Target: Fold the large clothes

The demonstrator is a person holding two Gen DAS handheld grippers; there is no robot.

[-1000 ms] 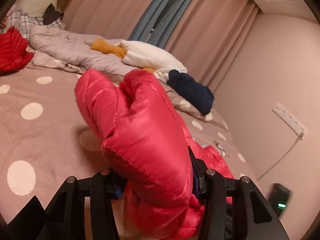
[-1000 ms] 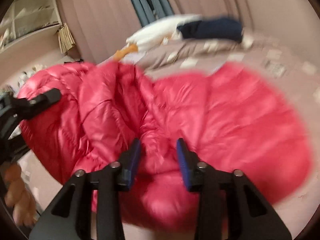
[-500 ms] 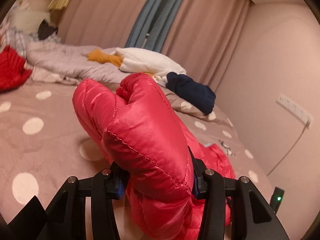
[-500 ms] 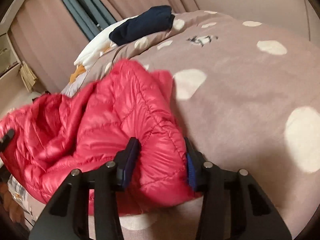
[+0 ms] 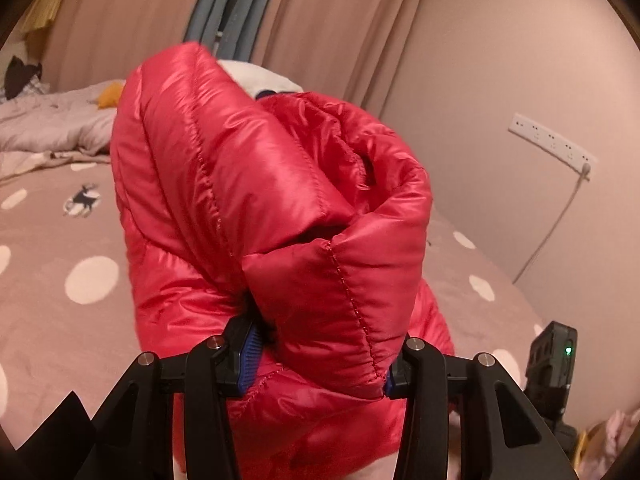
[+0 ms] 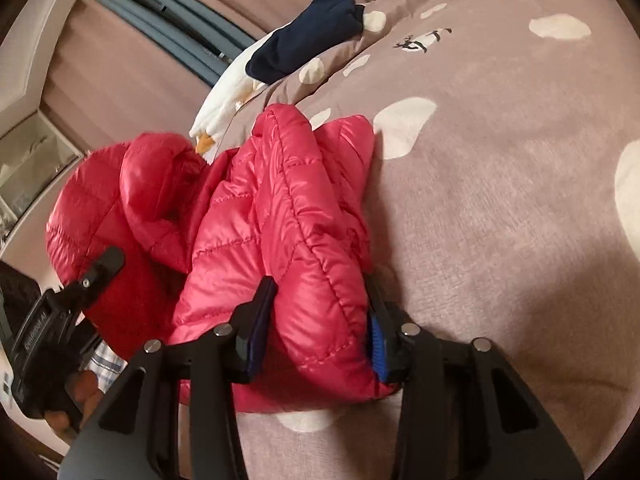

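Clamping a thick bunch of red puffer jacket (image 5: 280, 216), the left gripper (image 5: 318, 354) has its blue-padded jaws pressed into the padding on both sides, and they have just been closing further on it. That bunch rises straight ahead of the left gripper, lifted off the bed and filling most of its view. The right gripper (image 6: 316, 320) likewise pinches a quilted edge of the same jacket (image 6: 280, 216), its jaws set narrow and having just been closing, with the fabric squeezed between the pads. From the right gripper the jacket stretches forward and away to the left, its long axis running toward the left gripper (image 6: 96, 268), which shows at the far left end of the garment. The right-hand end lies low on the bedspread (image 6: 500, 220); the left-hand end appears to be the raised one, so the coming fold probably turns on bringing that lifted end across toward the right gripper. The jacket is glossy, slippery-looking nylon, puffy, stitched in diamond quilting, with a rolled tube-like opening near the left gripper. Beyond lies the soft brown bedspread with pale dots, then a navy garment (image 6: 308, 36) and a white cloth (image 6: 228, 96) heaped far ahead, and pink curtains (image 5: 340, 20) behind.
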